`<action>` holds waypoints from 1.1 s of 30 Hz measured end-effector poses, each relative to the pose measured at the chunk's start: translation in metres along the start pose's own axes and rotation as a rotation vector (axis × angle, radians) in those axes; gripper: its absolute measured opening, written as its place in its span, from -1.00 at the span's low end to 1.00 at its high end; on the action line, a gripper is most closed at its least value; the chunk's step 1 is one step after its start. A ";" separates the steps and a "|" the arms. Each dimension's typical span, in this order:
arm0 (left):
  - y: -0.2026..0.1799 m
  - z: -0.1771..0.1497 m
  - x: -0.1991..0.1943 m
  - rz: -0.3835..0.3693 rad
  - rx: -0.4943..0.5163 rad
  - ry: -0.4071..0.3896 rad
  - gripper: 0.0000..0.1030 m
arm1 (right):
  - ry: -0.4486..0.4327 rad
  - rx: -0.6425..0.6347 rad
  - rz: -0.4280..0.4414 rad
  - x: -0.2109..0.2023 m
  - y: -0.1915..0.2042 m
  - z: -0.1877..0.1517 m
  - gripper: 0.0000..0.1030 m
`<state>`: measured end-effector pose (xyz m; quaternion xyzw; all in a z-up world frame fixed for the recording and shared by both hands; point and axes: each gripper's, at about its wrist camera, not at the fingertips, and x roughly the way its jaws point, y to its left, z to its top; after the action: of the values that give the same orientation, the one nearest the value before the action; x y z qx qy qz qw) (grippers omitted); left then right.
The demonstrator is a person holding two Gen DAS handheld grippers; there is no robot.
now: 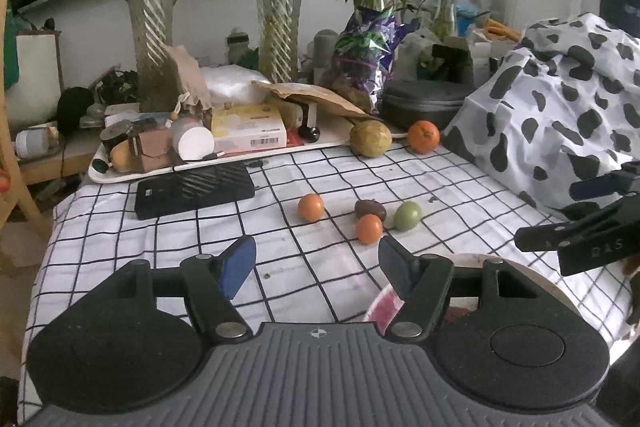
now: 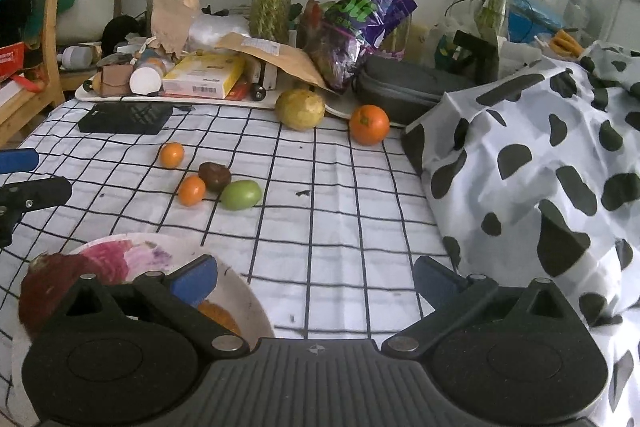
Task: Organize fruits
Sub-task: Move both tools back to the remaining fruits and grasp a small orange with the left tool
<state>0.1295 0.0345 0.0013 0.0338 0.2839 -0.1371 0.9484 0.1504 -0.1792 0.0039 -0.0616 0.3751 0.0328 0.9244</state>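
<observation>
Both grippers hang empty over the checked cloth [image 2: 340, 227], tilted down toward the fruit. On the left gripper [image 1: 316, 261] the jaws stand apart with only cloth between the blue pads. The right gripper [image 2: 316, 281] is spread wider, also with nothing in it; its left finger [image 2: 192, 281] lies over the bowl [image 2: 256, 307]. Each gripper's tips poke into the other's view from the side.

Ahead of the left gripper sits a loose cluster: a small orange [image 1: 311, 207] off by itself, then a dark fruit [image 1: 370, 209], a second orange [image 1: 369, 228] and a green fruit [image 1: 407, 215] close together. Farther back, at the edge of the cluttered tray [image 1: 120, 179], lie a yellow-green fruit [image 1: 371, 138] and a big orange [image 1: 424, 136].

The bowl sits nearest, mostly covered by the gripper bodies. In it a dark red fruit [image 2: 48, 287] and something orange [image 2: 218, 315] show only in part, so what they are is unclear. A spotted cloth [image 2: 540, 167] covers the right side and hides whatever lies beneath.
</observation>
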 end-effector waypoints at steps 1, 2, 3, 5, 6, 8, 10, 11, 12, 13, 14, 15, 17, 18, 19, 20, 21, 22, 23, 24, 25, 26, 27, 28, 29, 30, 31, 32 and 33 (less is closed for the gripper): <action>0.001 0.001 0.003 0.001 0.001 0.004 0.29 | 0.003 0.000 -0.001 0.002 0.000 0.002 1.00; 0.002 0.002 0.007 0.001 0.005 0.009 0.29 | 0.005 -0.002 0.001 0.005 -0.001 0.003 1.00; 0.003 0.002 0.010 0.001 0.010 0.013 0.29 | 0.007 -0.006 0.002 0.007 -0.001 0.004 1.00; 0.004 0.004 0.017 0.003 0.013 0.021 0.29 | 0.015 -0.013 -0.003 0.012 -0.001 0.007 1.00; 0.005 0.005 0.020 0.000 0.013 0.025 0.29 | 0.016 -0.017 -0.001 0.015 -0.001 0.009 1.00; 0.007 0.007 0.027 -0.007 0.011 0.029 0.29 | 0.021 -0.025 0.004 0.020 -0.001 0.012 1.00; 0.008 0.009 0.034 -0.009 0.015 0.035 0.29 | 0.028 -0.035 0.009 0.026 0.000 0.015 1.00; 0.009 0.009 0.037 -0.009 0.018 0.038 0.29 | 0.033 -0.042 0.012 0.029 0.001 0.017 1.00; 0.010 0.010 0.039 -0.010 0.020 0.039 0.29 | 0.035 -0.049 0.016 0.032 0.002 0.018 1.00; 0.012 0.011 0.043 -0.010 0.020 0.040 0.29 | 0.037 -0.057 0.020 0.035 0.002 0.020 1.00; 0.013 0.012 0.046 -0.013 0.019 0.042 0.29 | 0.038 -0.063 0.022 0.037 0.003 0.021 1.00; 0.015 0.012 0.049 -0.018 0.016 0.045 0.29 | 0.039 -0.069 0.025 0.040 0.003 0.023 1.00; 0.017 0.013 0.057 -0.028 0.015 0.054 0.29 | 0.046 -0.077 0.032 0.046 0.003 0.026 1.00; 0.017 0.014 0.061 -0.032 0.019 0.059 0.29 | 0.050 -0.079 0.036 0.049 0.003 0.027 1.00; 0.017 0.015 0.064 -0.032 0.026 0.062 0.28 | 0.054 -0.081 0.042 0.052 0.004 0.029 1.00; 0.017 0.016 0.068 -0.032 0.036 0.063 0.28 | 0.056 -0.084 0.049 0.055 0.004 0.030 1.00; 0.017 0.017 0.072 -0.036 0.045 0.063 0.28 | 0.059 -0.088 0.055 0.058 0.005 0.032 1.00; 0.017 0.018 0.075 -0.041 0.055 0.063 0.28 | 0.060 -0.091 0.060 0.061 0.005 0.033 1.00; 0.017 0.018 0.078 -0.045 0.065 0.063 0.28 | 0.062 -0.096 0.067 0.064 0.006 0.034 1.00; 0.016 0.019 0.082 -0.049 0.074 0.063 0.28 | 0.064 -0.102 0.073 0.067 0.007 0.036 1.00; 0.015 0.020 0.085 -0.053 0.082 0.063 0.28 | 0.066 -0.108 0.079 0.070 0.008 0.037 1.00; 0.015 0.020 0.089 -0.058 0.090 0.066 0.28 | 0.068 -0.113 0.083 0.072 0.008 0.038 1.00; 0.014 0.021 0.092 -0.062 0.098 0.070 0.27 | 0.072 -0.120 0.088 0.075 0.009 0.039 1.00; 0.014 0.021 0.096 -0.063 0.107 0.074 0.24 | 0.077 -0.125 0.091 0.078 0.009 0.040 1.00; 0.013 0.022 0.100 -0.061 0.118 0.077 0.23 | 0.083 -0.130 0.093 0.082 0.010 0.041 1.00; 0.013 0.022 0.104 -0.060 0.125 0.082 0.17 | 0.086 -0.134 0.097 0.085 0.010 0.042 1.00; 0.013 0.023 0.107 -0.062 0.130 0.085 0.09 | 0.090 -0.137 0.099 0.087 0.010 0.043 1.00; 0.014 0.023 0.111 -0.063 0.132 0.089 0.09 | 0.093 -0.140 0.103 0.090 0.011 0.045 1.00; 0.015 0.024 0.115 -0.064 0.132 0.092 0.08 | 0.096 -0.142 0.108 0.093 0.011 0.046 1.00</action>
<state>0.2384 0.0182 -0.0422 0.0934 0.3186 -0.1843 0.9251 0.2475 -0.1609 -0.0291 -0.1080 0.4185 0.1062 0.8955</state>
